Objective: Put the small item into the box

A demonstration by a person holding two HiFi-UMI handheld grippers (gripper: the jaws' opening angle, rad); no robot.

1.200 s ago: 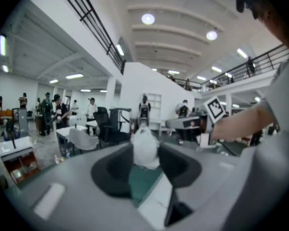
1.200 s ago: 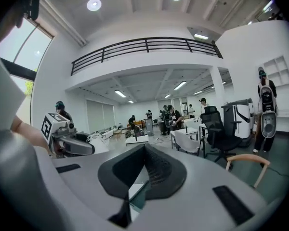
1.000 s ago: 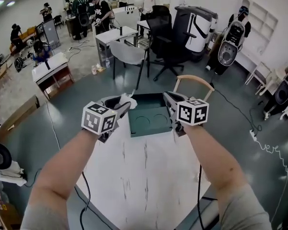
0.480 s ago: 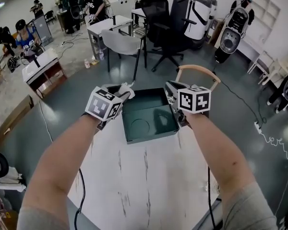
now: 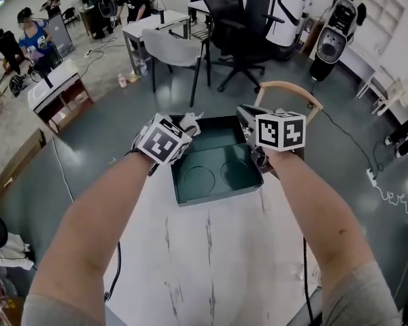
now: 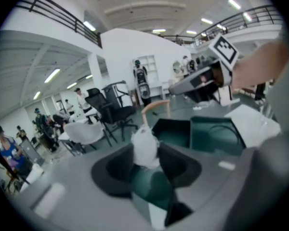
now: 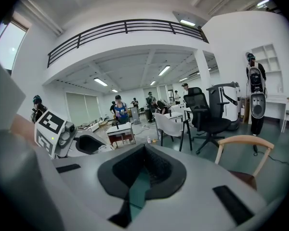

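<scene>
Head view: left tool (image 5: pixel 183 128) was clamped on the crumpled white item (image 5: pixel 190 121), held at the far left corner of the green box (image 5: pixel 214 178). The box sat at the far edge of the desk (image 5: pixel 211 257). Right tool (image 7: pixel 143 170) pinched the box's right wall. Step judged: delivery, release not yet made. Next move calls for bringing the item over the box floor, then parting the jaws.

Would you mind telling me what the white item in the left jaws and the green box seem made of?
White item: probably thin plastic film or tissue, crinkled and limp. Box: likely painted metal or rigid plastic, thin straight walls, smooth dark-green sheen.
</scene>
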